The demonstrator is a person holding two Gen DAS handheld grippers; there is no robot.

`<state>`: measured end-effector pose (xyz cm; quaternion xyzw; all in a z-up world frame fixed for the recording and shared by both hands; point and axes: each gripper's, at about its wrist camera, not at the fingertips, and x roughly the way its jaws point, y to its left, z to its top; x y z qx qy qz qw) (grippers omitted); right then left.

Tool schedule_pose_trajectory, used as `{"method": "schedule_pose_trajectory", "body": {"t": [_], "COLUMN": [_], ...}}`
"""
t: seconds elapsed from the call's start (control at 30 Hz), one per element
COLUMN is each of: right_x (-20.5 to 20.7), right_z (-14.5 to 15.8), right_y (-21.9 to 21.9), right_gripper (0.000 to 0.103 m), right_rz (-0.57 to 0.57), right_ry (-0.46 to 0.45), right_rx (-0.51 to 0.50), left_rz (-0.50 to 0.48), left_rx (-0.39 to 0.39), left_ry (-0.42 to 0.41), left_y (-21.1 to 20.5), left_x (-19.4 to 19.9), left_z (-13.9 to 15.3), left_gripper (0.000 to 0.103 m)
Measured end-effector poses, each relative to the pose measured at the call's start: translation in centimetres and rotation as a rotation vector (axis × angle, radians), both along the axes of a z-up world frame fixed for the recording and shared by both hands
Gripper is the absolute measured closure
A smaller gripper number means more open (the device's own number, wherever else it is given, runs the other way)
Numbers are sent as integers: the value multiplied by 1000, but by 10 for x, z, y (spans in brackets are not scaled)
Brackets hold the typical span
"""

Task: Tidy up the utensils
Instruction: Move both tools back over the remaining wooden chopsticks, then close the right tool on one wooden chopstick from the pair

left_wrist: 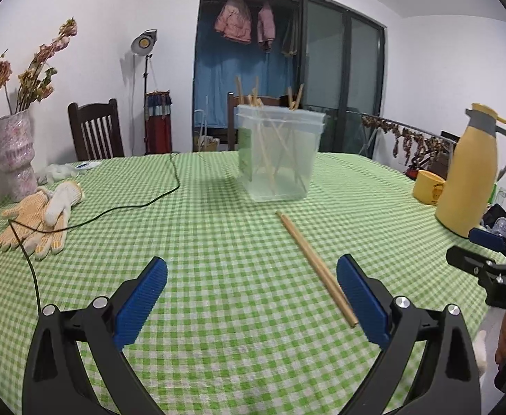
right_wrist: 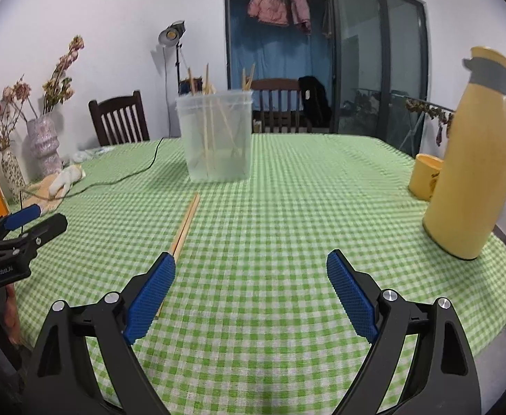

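Now both grabbers, the left gripper (left_wrist: pixel 251 266) and the right gripper (right_wrist: pixel 251 263), are spread wide and hold nothing, with two chopsticks (left_wrist: pixel 313 263) lying on the table (left_wrist: pixel 218 228) near the tub (left_wrist: pixel 277 155)

The surface (left_wrist: pixel 218 242) wore a green-checked cloth. Near its middle stood a clear container (left_wrist: pixel 277 159) with chopsticks (left_wrist: pixel 313 263) lying before it. Gloves (left_wrist: pixel 42 218) and vases (left_wrist: pixel 14 155) sat at the left edge, a yellow thermos (left_wrist: pixel 467 173) and cup (left_wrist: pixel 427 186) at the right.
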<state>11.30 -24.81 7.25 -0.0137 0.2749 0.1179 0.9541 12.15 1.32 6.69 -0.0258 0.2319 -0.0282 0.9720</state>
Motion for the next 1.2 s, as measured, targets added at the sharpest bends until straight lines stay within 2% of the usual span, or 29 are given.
{"method": "schedule_pose_trajectory", "body": {"t": [0.2,0.4,0.47,0.6,0.67,0.73,0.8,0.97,1.0,1.03,1.2], "right_x": [17,32,34,40,41,44,46,42,41,40,48], "right_z": [-16,-26,-27,-41,-48,-56,-59,-57,-57,-56,-55], "right_y": [20,43,52,71,72,69,66,71,73,74,50], "right_gripper": [17,18,21,42,44,53,58,69,86,97,98], "right_rz": [31,76,95,125,133,134,130,142,167,160,93], "right_ry": [40,89,93,143,168,203,226,210,215,214,219], "right_rx": [-14,-10,-23,-89,-95,-87,-67,-97,-88,-97,-93], "left_rz": [28,12,4,-9,-10,-12,-10,-39,-51,-60,-141], "left_rx": [-13,45,67,43,33,28,42,79,76,74,71], "left_ry": [32,66,92,159,170,173,178,185,190,195,248], "left_y": [13,22,22,24,25,24,21,6,3,-1,-34], "left_x": [11,25,33,46,49,51,53,55,56,57,63], "left_z": [-12,-23,-27,-34,-33,-32,-32,-29,-29,-29,-33], "left_gripper": [8,8,8,8,8,8,8,8,8,8,8]}}
